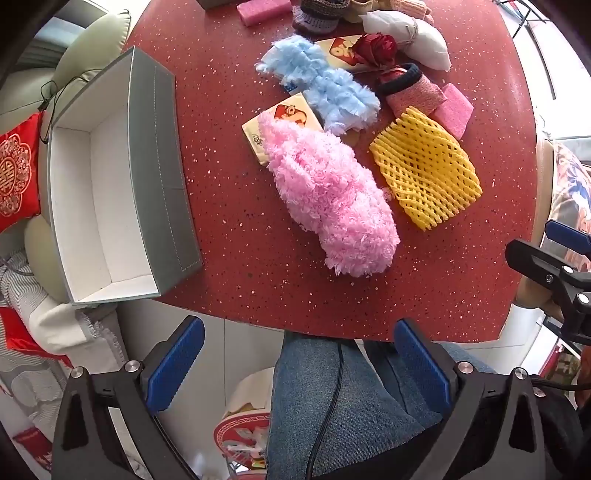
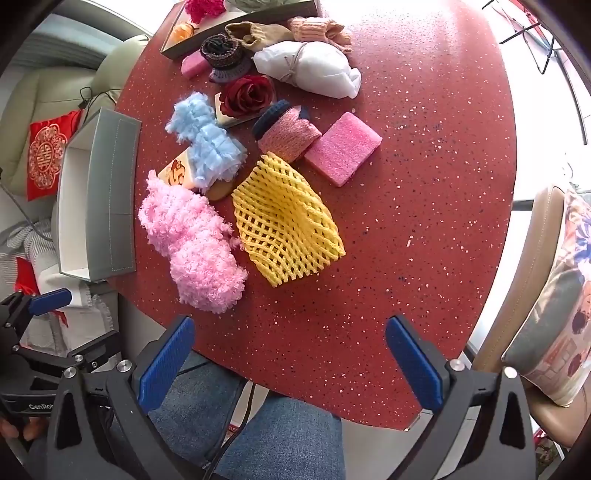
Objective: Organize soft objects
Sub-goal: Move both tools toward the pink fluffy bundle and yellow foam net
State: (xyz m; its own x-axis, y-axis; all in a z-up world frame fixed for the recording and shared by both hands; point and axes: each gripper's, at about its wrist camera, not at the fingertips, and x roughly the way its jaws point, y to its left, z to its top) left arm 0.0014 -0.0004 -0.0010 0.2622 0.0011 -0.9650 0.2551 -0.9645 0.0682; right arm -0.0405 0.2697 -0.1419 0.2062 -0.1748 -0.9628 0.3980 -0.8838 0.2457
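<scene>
Partly under the pink fluffy sock (image 1: 328, 199), a printed packet (image 1: 280, 125); both tools (image 1: 299, 365) (image 2: 291, 362) wide apart, empty

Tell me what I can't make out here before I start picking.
- Tissue pack, left wrist view: pink fluffy piece covers its near end.
- Second pack, right wrist view: red rose hides most of it.
- Far tray, right wrist view: cut off by the top edge.
- Grey box, right wrist view: near wall hides its floor.
</scene>
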